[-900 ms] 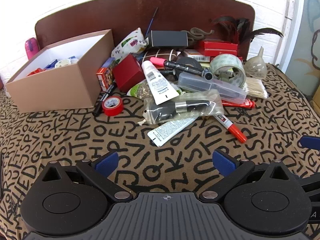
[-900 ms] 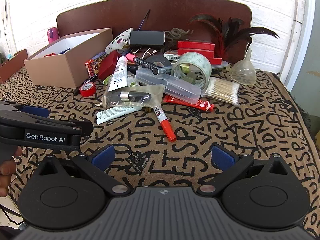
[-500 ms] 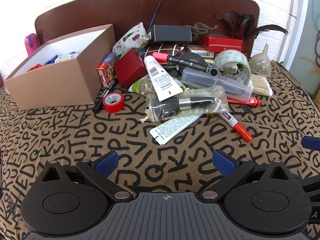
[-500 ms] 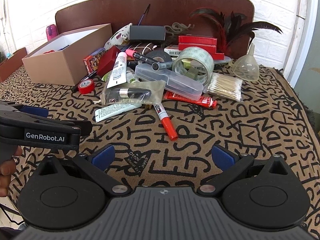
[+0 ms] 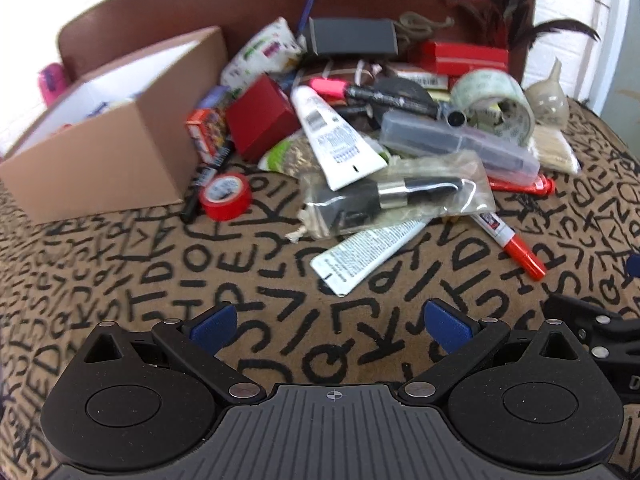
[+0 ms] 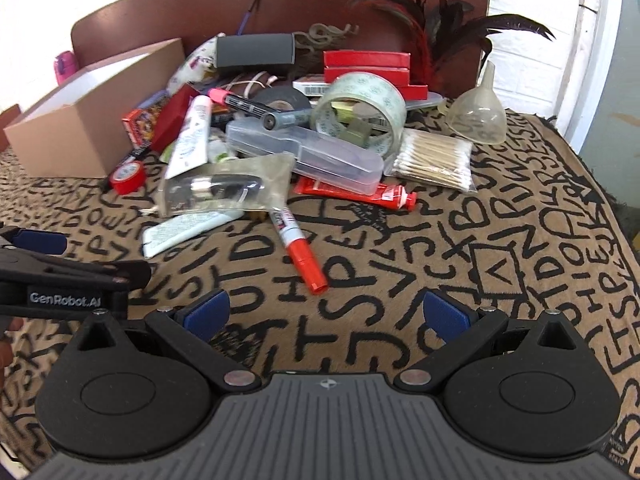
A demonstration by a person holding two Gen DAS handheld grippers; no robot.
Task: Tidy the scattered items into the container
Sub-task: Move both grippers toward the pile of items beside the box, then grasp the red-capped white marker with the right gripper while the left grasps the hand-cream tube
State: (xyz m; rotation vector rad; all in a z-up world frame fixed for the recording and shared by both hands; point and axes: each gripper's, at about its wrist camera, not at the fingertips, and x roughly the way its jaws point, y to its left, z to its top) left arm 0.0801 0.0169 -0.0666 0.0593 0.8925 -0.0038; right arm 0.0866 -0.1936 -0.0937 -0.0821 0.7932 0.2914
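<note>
Both grippers hover over the near, bare part of the lettered cloth [image 5: 168,280], tilted down toward the pile. The left gripper [image 5: 332,326] has its jaws spread wide, with nothing between the blue pads. The right gripper [image 6: 326,314] is likewise spread wide and empty. In the right wrist view the left gripper shows at the left edge, beside the right one.

The box [image 5: 108,160] stands on the cloth at far left, open at the top, with a few items inside; these are too blurred to name.

The scattered items lie in a heap right of the box, toward the far side:
- Red tape roll [image 5: 226,196], just beside the box's near right corner.
- Red cube [image 5: 262,116], beside the box, behind the tape roll.
- White tube [image 5: 334,136], leaning on the bagged brush [image 5: 396,198].
- Flat tube [image 5: 370,254], partly under the bag, nearest the left gripper.
- Red marker [image 6: 300,250], nearest the right gripper, cap toward it.
- Clear case [image 6: 304,154], lying across a red tube [image 6: 360,192].
- Clear tape roll [image 6: 362,110], on edge behind the case.
- Cotton swabs [image 6: 434,160] and funnel [image 6: 478,114], at far right.
</note>
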